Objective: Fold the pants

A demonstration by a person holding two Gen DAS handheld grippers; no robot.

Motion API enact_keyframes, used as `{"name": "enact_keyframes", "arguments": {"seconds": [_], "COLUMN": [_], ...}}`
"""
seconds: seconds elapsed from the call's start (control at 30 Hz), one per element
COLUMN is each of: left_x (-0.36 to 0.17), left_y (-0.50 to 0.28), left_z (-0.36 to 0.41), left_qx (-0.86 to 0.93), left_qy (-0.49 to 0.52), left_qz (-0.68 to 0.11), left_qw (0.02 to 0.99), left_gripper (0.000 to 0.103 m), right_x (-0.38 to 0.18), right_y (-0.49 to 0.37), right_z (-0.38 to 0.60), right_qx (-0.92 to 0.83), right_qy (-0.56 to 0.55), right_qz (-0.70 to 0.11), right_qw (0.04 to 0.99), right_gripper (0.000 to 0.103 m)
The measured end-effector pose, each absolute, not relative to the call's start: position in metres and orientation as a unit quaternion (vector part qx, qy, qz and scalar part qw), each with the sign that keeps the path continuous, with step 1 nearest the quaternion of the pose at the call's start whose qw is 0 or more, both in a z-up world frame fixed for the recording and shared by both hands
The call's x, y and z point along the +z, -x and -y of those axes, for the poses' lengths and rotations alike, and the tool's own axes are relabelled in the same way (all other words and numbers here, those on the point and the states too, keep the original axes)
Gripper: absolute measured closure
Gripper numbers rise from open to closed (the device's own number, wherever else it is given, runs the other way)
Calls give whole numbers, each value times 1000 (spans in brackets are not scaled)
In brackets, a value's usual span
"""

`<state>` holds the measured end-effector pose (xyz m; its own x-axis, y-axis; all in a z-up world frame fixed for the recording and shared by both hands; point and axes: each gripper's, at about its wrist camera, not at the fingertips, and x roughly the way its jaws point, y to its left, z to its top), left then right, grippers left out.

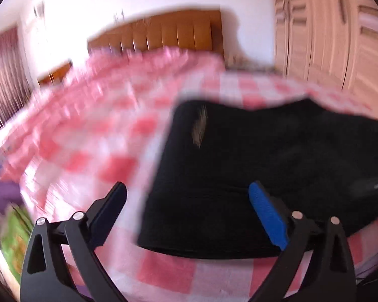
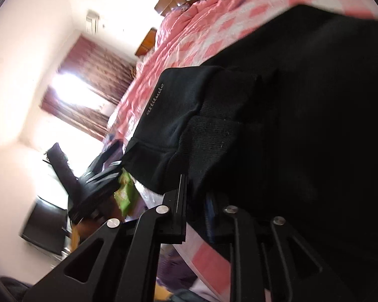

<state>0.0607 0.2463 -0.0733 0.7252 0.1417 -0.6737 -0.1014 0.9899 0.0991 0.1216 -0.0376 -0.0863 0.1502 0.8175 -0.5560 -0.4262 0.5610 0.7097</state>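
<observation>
The black pants (image 1: 252,176) lie folded into a thick block on the pink-and-white checked bed cover (image 1: 100,138). My left gripper (image 1: 186,201) is open and empty, just above the near left edge of the pants. In the right wrist view the pants (image 2: 302,100) fill the right side, and a folded end with the word "attitude" (image 2: 155,99) hangs by the bed's edge. My right gripper (image 2: 196,188) is shut on that black cloth near the hem, with fabric pinched between the fingers. The view is rolled sideways.
A wooden headboard (image 1: 163,32) stands at the far end of the bed and a wardrobe (image 1: 327,30) at the right. Dark red curtains (image 2: 88,80) cover a bright window. Green and purple items (image 1: 10,226) lie beside the bed's near left corner.
</observation>
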Motion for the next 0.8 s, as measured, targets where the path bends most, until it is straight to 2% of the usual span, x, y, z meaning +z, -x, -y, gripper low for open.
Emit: {"name": "enact_keyframes", "arguments": {"seconds": [0.07,0.2,0.37,0.4,0.43,0.47,0.53,0.57,0.63,0.8], "left_x": [-88,-88,-67,-68,-71,-73,-77,-76,-73,-84], "left_y": [-65,-64,-46,-46,-47,-47,-45,-44,-43,-47], "left_z": [-252,-267,-254,-249,-244,-238,-218,-210,-206,-202], "left_qx": [71,59,59,53,49,58,76,86,86,91], "left_qy": [3,64,46,43,39,25,-23,-47,-52,-80], "left_qz": [-367,-370,-333,-338,-342,-342,-334,-324,-310,-325], "left_qw": [928,925,940,939,938,938,939,941,945,938], "left_gripper": [2,2,2,2,2,2,2,2,2,2], "right_x": [-81,-88,-111,-112,-111,-108,-104,-101,-102,-102], "right_y": [-121,-131,-140,-137,-134,-132,-127,-126,-128,-136], "right_z": [50,66,69,68,68,65,59,59,58,34], "right_qx": [410,360,347,368,385,388,399,400,399,432], "right_qy": [-192,-187,-169,-182,-184,-174,-169,-176,-186,-191], "right_qz": [-486,-496,-519,-503,-492,-489,-487,-485,-493,-501], "right_qw": [747,767,763,761,759,761,759,758,750,725], "right_gripper": [81,81,79,61,48,44,20,14,7,5]}}
